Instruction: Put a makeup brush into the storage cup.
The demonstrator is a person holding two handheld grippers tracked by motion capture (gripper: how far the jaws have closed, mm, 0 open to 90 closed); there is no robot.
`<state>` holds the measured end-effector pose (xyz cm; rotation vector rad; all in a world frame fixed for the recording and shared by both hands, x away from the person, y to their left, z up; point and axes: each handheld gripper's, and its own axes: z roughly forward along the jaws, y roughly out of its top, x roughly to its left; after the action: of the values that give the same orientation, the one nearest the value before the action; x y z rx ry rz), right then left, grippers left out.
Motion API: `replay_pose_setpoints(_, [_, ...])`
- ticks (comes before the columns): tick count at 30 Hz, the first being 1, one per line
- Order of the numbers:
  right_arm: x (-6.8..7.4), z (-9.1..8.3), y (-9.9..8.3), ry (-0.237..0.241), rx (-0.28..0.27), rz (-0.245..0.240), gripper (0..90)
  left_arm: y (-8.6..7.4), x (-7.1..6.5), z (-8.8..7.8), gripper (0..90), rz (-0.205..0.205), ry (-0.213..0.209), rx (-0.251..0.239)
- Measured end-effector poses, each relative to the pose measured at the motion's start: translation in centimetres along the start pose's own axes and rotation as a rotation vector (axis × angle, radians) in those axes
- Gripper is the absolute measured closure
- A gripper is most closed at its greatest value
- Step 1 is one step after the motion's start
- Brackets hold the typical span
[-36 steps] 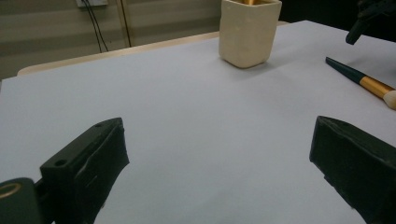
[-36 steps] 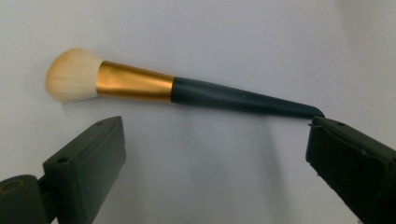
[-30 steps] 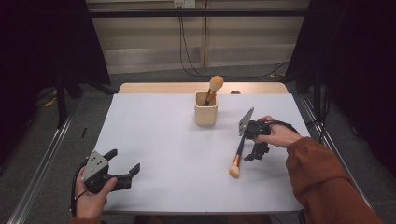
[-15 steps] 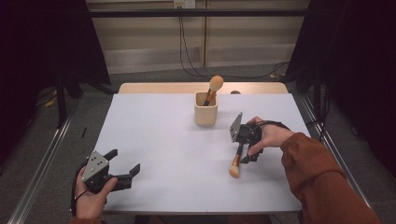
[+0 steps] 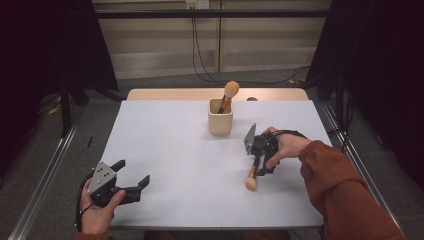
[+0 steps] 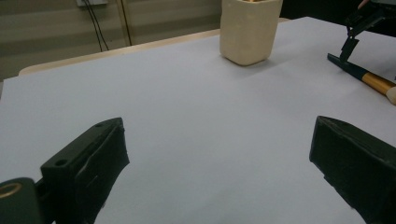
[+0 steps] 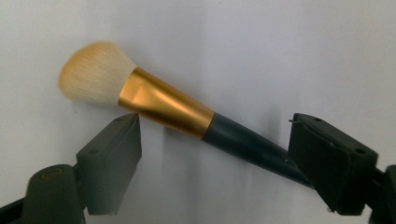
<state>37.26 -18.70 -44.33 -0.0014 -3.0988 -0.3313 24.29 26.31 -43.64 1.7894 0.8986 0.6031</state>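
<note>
Right gripper [image 5: 258, 161] closing around a makeup brush [image 5: 253, 174] on the white table [image 5: 175, 150]

Near the table's front left corner, the left gripper [image 5: 131, 181] is resting in the person's hand, jaws spread wide with nothing between them. Toward the right edge, the right gripper is pointing down over the brush, whose dark handle is lying between the jaws (they have just been closing, though the pads are not yet pressing on it), its gold ferrule and pale bristles pointing toward the front edge. Farther back, near the middle of the far edge, a cream holder [image 5: 220, 116] is standing upright with a second brush [image 5: 229, 93] in it.
</note>
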Motion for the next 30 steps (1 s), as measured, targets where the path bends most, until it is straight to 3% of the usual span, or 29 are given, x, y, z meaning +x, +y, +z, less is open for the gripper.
replay_pose_setpoints(12, [0.1,1.2,0.6,0.021,0.051,-0.022,31.5,0.0,-0.1,0.0,4.3,0.002,-0.005,0.003])
replay_pose_setpoints(23, [0.3,1.0,0.7,0.011,0.068,-0.005,43.0,0.0,-0.1,0.0,4.5,0.011,-0.003,0.009])
replay_pose_setpoints(30, [0.4,0.9,0.9,0.015,0.079,-0.022,52.6,0.0,-0.1,-0.1,4.6,0.01,-0.005,0.007])
